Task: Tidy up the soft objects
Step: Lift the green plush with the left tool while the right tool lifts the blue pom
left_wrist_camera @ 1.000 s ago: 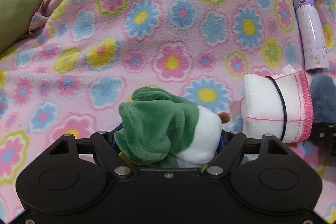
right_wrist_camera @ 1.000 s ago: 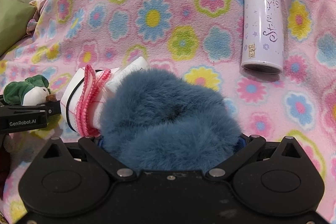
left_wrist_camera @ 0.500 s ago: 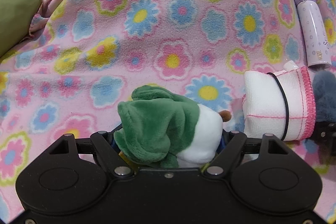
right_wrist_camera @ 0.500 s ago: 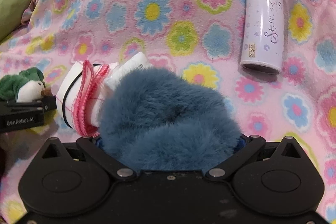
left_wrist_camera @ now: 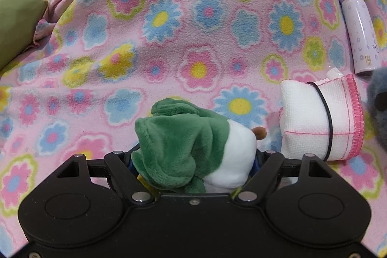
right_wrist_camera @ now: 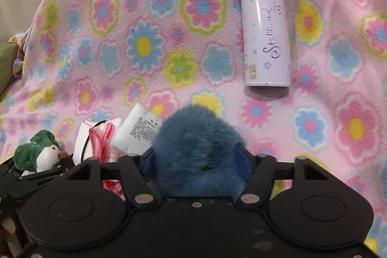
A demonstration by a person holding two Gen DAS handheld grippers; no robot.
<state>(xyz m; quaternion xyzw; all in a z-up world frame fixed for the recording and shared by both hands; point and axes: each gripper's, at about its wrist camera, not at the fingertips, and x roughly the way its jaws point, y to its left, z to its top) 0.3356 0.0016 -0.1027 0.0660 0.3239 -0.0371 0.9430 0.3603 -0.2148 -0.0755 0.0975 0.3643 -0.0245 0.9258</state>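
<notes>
My left gripper (left_wrist_camera: 193, 161) is shut on a green and white plush toy (left_wrist_camera: 188, 144), held just above the flowered blanket (left_wrist_camera: 169, 40). It also shows at the far left of the right wrist view (right_wrist_camera: 38, 156). My right gripper (right_wrist_camera: 197, 161) is shut on a fluffy blue plush (right_wrist_camera: 196, 149), whose edge shows at the right of the left wrist view (left_wrist_camera: 378, 110). A white rolled cloth with pink trim and a black band (left_wrist_camera: 319, 120) lies between the two grippers, also in the right wrist view (right_wrist_camera: 96, 144).
A lilac and white bottle (right_wrist_camera: 264, 25) lies on the blanket, back right; it shows in the left wrist view (left_wrist_camera: 360, 30) too. A white printed packet (right_wrist_camera: 137, 129) sticks out by the rolled cloth. A green cushion (left_wrist_camera: 17, 23) is at the far left.
The right gripper has pulled back and up with the blue plush, away from the rolled cloth, uncovering the packet. The left gripper has barely moved.
</notes>
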